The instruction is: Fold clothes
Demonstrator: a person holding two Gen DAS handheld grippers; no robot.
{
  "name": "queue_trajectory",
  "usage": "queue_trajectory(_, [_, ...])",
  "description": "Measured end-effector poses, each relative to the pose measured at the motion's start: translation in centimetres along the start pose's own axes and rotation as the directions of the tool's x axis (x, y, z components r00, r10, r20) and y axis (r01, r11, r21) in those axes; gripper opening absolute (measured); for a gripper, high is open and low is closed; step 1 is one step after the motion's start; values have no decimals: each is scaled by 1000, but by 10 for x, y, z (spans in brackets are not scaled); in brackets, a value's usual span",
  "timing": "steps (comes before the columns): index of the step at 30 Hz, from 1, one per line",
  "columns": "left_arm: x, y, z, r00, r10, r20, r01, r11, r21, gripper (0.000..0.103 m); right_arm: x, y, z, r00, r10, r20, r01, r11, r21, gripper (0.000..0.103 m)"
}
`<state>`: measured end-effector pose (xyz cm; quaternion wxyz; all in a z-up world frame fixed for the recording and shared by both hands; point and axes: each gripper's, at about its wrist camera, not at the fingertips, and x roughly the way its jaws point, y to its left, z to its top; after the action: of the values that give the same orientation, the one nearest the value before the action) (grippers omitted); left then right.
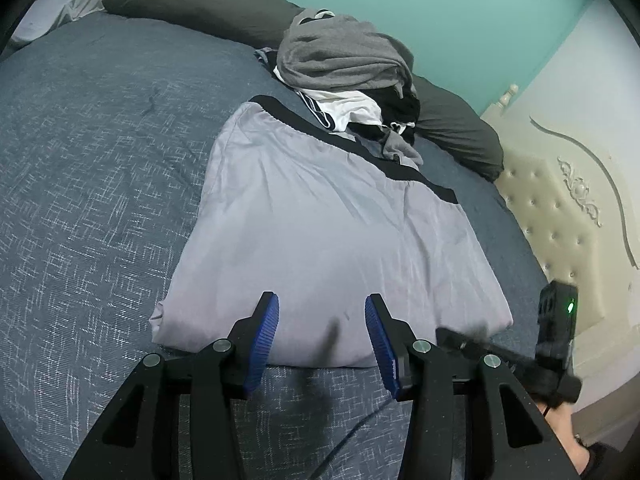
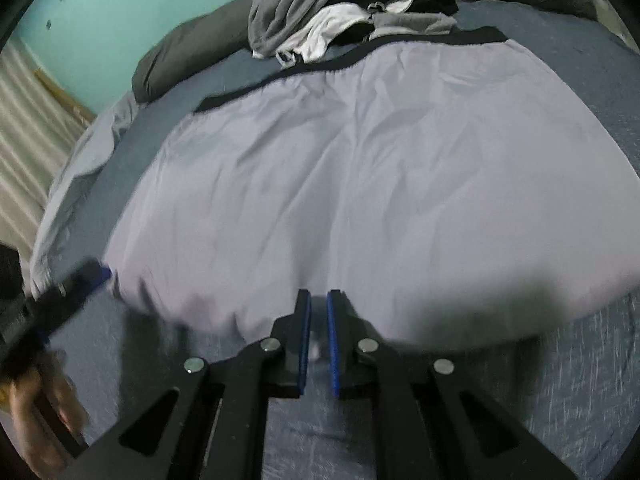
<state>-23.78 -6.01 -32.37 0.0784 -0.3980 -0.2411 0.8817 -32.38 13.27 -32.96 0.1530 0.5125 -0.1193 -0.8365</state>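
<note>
Teal walls and a cream tufted headboard [image 1: 560, 200] frame the bed [image 1: 80, 160], whose blue-grey woven cover carries everything. Spread across it lies a pair of lavender shorts [image 1: 320, 220] with a black waistband [image 1: 360, 148] at the far side and the hem toward me. They look smoothed out flat, perhaps already doubled at the near edge, though I cannot be sure. Beyond the waistband sits a heap of unfolded clothes [image 1: 344, 60], grey on top with white and black pieces under it, resting against a long dark pillow [image 1: 192, 0].

I see the left gripper [image 1: 322, 320] over the near hem, its fingers spread with nothing between them. On the right gripper [image 2: 318, 320] the fingers are drawn almost together at the hem; a bit of lavender cloth seems pinched in the narrow gap.

By my judgement the folding is early: this garment is only started, and the whole heap waits. No basket or other container is in view.
</note>
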Motion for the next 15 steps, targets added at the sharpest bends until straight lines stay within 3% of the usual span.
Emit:
queue_trajectory(9, [0,4,1,1000,-4,-1,4,1000,-7,49,12,-8,-2,999,-22,-29,23,999,24,5])
queue_trajectory(15, [1,5,2,1000,-9,-2,9,1000,-8,49,2,-2,5,998,-55,7,55,998,-36,4])
